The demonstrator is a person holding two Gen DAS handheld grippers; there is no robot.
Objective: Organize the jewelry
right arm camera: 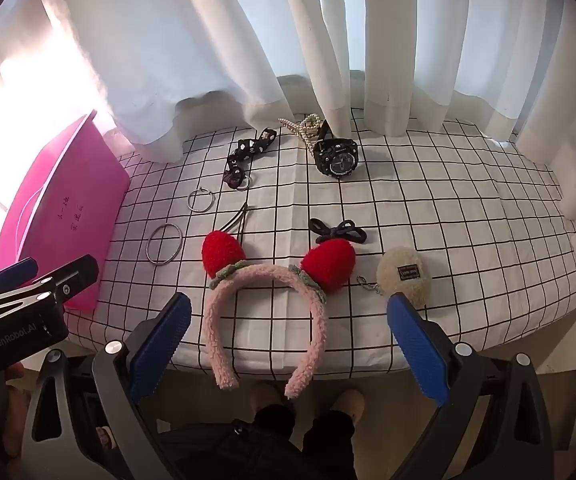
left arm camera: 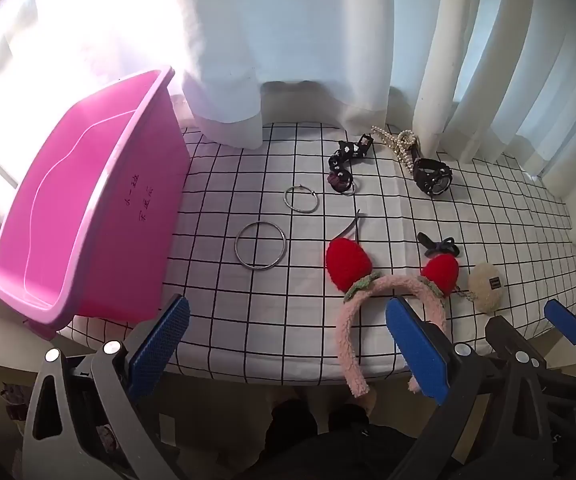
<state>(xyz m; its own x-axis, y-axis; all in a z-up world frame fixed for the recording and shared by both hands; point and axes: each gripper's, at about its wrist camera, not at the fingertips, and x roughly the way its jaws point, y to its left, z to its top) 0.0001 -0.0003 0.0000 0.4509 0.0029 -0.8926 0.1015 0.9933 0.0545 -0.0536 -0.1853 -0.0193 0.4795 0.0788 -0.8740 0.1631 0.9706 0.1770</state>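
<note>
nothing is sorted yet, by the look of it: this reads as the opening step, with every piece lying loose on the worktop's white black-gridded cloth. the left gripper and right gripper both hang over the near edge, tilted downward, fingers spread wide and holding nothing. the fluffy pink headband with two red plush strawberries lies nearest, its ends overhanging the edge between the right fingers, so it seems the likely first pick; that calls for lowering over one side of the band and closing on it. the glossy pink plastic bin stands at the left end of the worktop, and what shows of its inside looks empty. two thin metal hoops lie just beside it, and a chunky black wristwatch and a cream fuzzy round keychain lie further off.
</note>
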